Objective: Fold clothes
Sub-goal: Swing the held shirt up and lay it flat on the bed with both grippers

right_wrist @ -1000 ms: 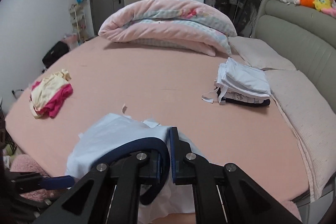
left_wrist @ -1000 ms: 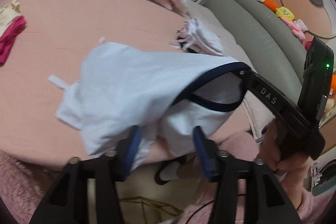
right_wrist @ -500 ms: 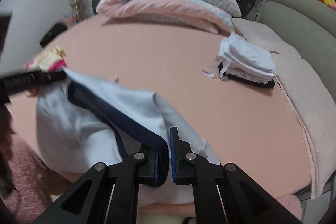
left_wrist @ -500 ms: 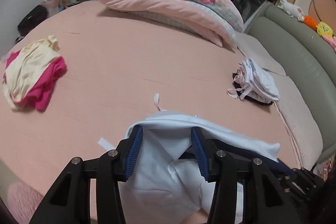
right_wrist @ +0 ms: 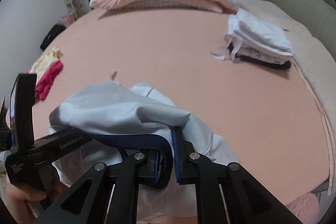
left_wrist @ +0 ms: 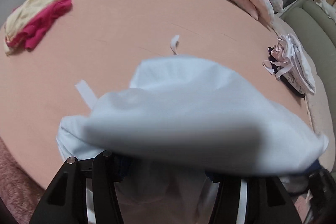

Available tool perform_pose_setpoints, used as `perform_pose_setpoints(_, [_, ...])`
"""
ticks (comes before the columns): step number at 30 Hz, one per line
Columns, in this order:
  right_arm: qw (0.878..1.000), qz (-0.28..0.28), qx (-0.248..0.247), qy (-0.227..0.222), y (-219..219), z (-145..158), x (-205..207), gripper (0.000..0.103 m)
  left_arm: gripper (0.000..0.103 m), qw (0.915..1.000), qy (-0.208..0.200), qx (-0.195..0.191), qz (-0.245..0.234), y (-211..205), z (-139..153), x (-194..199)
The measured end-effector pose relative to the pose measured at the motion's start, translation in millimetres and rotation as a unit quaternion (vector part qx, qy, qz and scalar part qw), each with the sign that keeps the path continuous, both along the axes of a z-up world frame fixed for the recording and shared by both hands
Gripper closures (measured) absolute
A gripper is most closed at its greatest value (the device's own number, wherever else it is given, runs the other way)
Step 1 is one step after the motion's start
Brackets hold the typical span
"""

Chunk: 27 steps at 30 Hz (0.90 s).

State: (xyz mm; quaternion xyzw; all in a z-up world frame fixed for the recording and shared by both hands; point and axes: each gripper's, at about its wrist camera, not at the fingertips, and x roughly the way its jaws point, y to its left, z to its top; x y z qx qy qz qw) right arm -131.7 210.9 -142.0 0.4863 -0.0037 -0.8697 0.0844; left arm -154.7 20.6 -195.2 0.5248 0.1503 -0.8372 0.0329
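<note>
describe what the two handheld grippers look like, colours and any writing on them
Both are matte black. The right gripper has two angular black fingers with silver bolt heads, triangular cut-outs and ribbed blue pads. The left gripper, seen from the right wrist view, has a black body with white GenRobot lettering and small white text near the grip, held in a bare hand. No cables are visible.

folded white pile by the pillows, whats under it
Under the folded white pile lies a pale printed layer, then a black garment at the bottom, on the pink sheet. What those lower pieces are stays covered.
</note>
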Motion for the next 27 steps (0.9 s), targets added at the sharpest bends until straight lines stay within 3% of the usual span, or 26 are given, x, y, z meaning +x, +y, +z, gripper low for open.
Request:
perform_pose_setpoints(1, [1.000, 0.004, 0.001, -0.007, -1, -4, -3, 0.094, 0.054, 0.9999, 0.002, -0.002, -0.011, 0, 2, -2])
perform_pose_setpoints(3, [1.000, 0.005, 0.001, -0.015, 0, -9, -5, 0.094, 0.096, 0.9993, 0.032, -0.013, -0.017, -8, 13, 4])
perform_pose_setpoints(5, [1.000, -0.012, 0.002, -0.004, 7, -7, -1, 0.096, 0.096, 0.9981, 0.055, -0.017, -0.021, -22, 25, 15])
perform_pose_setpoints(8, [0.995, -0.085, -0.006, 0.049, 31, 14, 14, 0.096, 0.096, 0.9965, 0.078, -0.002, -0.030, -43, 44, 41])
perform_pose_setpoints(12, [0.992, -0.084, -0.009, 0.090, 30, 44, 32, 0.096, 0.096, 0.9900, 0.128, -0.023, -0.053, -40, 88, 62])
perform_pose_setpoints(16, [0.987, -0.055, 0.010, 0.150, 11, 89, 34, 0.096, 0.097, 0.9743, 0.207, -0.042, -0.078, -45, 154, 47])
perform_pose_setpoints(19, [0.982, -0.063, 0.028, 0.174, 12, 137, 0, 0.096, 0.097, 0.9583, 0.265, -0.043, -0.097, -49, 233, 12])
perform_pose_setpoints(20, [0.976, -0.062, 0.025, 0.208, 12, 168, 2, 0.096, 0.097, 0.9473, 0.298, -0.049, -0.105, -48, 264, 11])
perform_pose_setpoints(24, [0.938, -0.064, 0.000, 0.340, 14, 291, 21, 0.096, 0.097, 0.8816, 0.442, -0.098, -0.134, -38, 380, 45])
perform_pose_setpoints(25, [0.928, -0.066, -0.015, 0.367, 17, 316, 33, 0.096, 0.096, 0.8742, 0.454, -0.099, -0.141, -38, 391, 55])
perform_pose_setpoints(27, [0.921, -0.072, -0.041, 0.381, 26, 333, 50, 0.096, 0.095, 0.8673, 0.464, -0.093, -0.155, -42, 402, 72])
